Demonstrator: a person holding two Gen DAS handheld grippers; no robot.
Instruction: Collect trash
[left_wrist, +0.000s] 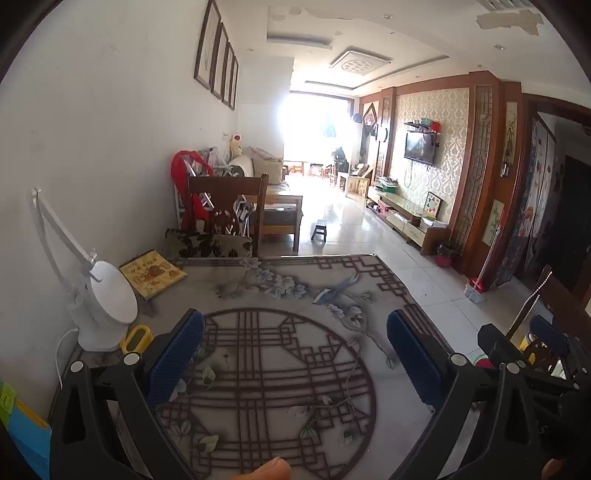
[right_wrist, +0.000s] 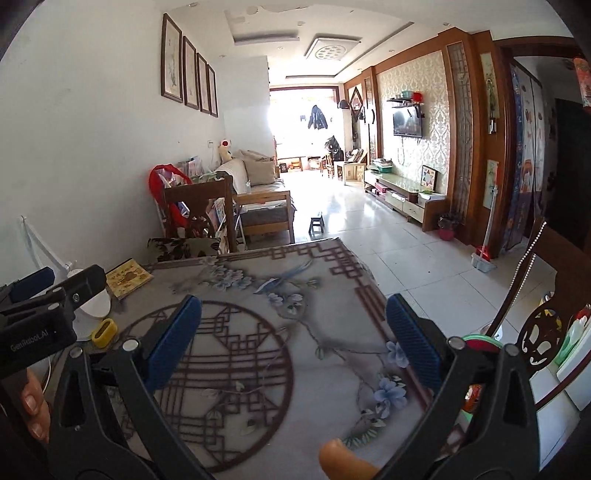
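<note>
Before us the patterned table (left_wrist: 280, 295) lies bare at its middle; we hold our left gripper (left_wrist: 295, 354) and right gripper (right_wrist: 293, 332) wide apart, gripping nothing.

The right gripper (right_wrist: 293, 332) hangs above the table (right_wrist: 325, 266) with its blue pads wide apart and nothing between them; the table's patterned cloth (right_wrist: 258, 350) lies bare beneath. Near the table's left edge sit a white lamp base (right_wrist: 94, 302), a yellow holder (right_wrist: 104, 332) just beside it, and a book (right_wrist: 128, 277) toward the far left corner; the left gripper (right_wrist: 51, 288) reaches in above that edge. A wooden chair (right_wrist: 199, 210) stands at the far edge.
</note>
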